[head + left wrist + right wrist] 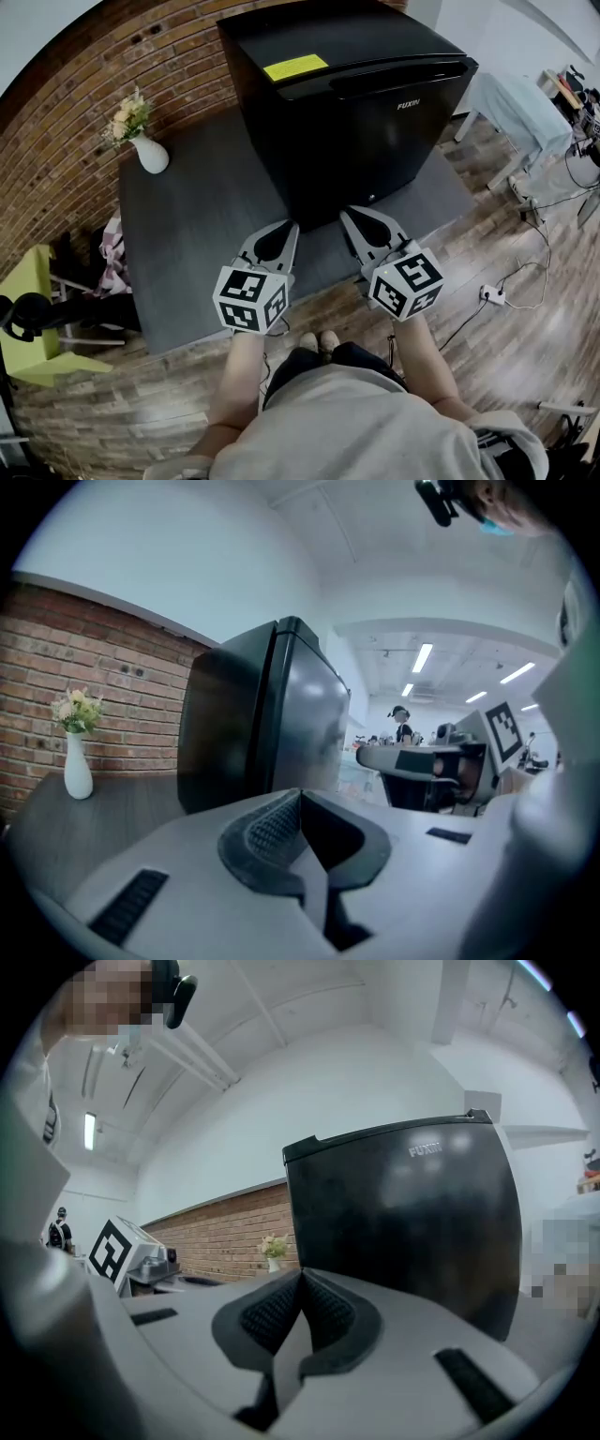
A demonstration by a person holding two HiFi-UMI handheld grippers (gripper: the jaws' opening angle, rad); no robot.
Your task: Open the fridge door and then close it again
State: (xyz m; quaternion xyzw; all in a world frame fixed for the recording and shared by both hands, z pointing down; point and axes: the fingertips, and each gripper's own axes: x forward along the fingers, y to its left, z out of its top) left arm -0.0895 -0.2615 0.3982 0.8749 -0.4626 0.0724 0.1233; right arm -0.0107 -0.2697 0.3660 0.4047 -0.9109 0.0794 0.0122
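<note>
Honestly, the black fridge (309, 103) sits closed on the grey platform (187, 234) just ahead of the left gripper (289, 230) and right gripper (351, 217), both clamped shut on nothing, and its stiff, glossy door (394, 141) looks slippery, so the recessed top lip (403, 77) seems the spot to hook.

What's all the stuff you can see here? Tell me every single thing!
fridge: one, black, door shut, on the platform
sticker: one, yellow, on the fridge's top
vase: one, white, holding pale flowers, left of the fridge
platform: one, dark grey, on the wooden floor
brick wall: one, reddish brown, behind the platform
chair: one, yellow-green, far left
table: one, pale blue cover, upper right
left gripper: one, grey, shut, empty, before the fridge
right gripper: one, grey, shut, empty, beside the left gripper
</note>
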